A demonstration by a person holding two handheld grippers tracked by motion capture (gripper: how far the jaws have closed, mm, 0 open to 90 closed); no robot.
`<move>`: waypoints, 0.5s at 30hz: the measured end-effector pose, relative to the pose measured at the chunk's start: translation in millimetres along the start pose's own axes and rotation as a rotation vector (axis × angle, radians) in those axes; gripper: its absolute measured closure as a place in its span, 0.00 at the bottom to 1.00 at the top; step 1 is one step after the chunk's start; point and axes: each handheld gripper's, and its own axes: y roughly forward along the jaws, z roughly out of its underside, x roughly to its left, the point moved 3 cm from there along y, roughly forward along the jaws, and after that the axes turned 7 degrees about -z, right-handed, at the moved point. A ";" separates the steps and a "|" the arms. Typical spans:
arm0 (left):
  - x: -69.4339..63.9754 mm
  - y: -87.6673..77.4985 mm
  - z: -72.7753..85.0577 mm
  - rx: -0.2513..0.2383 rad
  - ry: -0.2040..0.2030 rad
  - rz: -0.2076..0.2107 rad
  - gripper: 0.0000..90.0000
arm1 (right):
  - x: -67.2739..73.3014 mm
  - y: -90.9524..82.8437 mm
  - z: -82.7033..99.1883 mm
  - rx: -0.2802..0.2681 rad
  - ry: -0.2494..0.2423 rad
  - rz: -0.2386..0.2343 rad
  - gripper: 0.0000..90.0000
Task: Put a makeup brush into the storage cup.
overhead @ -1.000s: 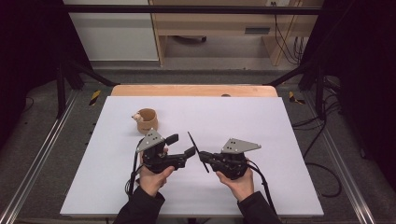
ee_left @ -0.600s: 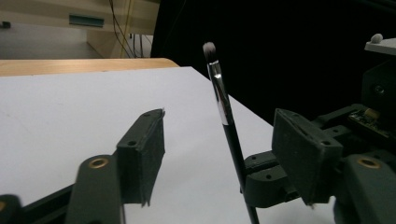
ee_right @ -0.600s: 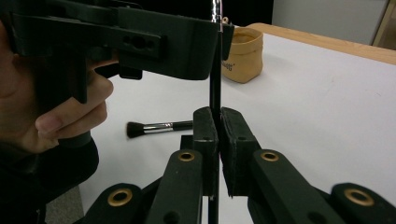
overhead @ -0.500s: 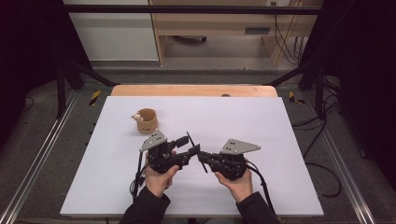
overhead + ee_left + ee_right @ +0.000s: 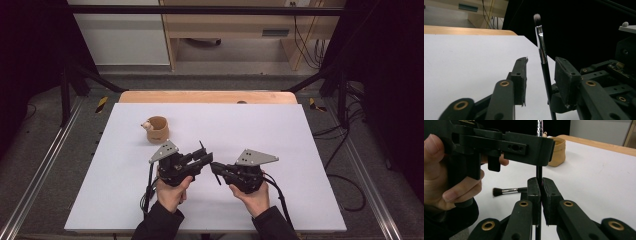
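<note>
A cup (image 5: 158, 129) stood on the table (image 5: 300, 150), behind the left gripper (image 5: 202, 160). A second brush (image 5: 509, 191) lay flat near that gripper.

Left claw (image 5: 206, 158) jaws just closing, still apart; right claw (image 5: 216, 169) jaws clamped, tips nearly meeting

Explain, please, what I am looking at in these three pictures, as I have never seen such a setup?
A person holds a hand-operated gripper in each hand. One camera looks down from above; the other two ride on the grippers. On the white table are a tan cup and a short black brush. The right gripper is shut on a thin brush, holding it upright. The left gripper has just been closing its jaws around that handle, but gaps remain on both sides.
</note>
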 end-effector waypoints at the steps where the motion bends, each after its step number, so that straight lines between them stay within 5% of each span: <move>1: -0.3 -0.1 0.1 0.000 -0.002 0.001 0.73 | -0.1 0.1 0.0 0.001 0.000 -0.001 0.95; 15: -3.4 1.6 2.5 -0.001 -0.008 0.015 0.90 | 1.0 1.8 0.4 0.002 -0.001 -0.004 0.95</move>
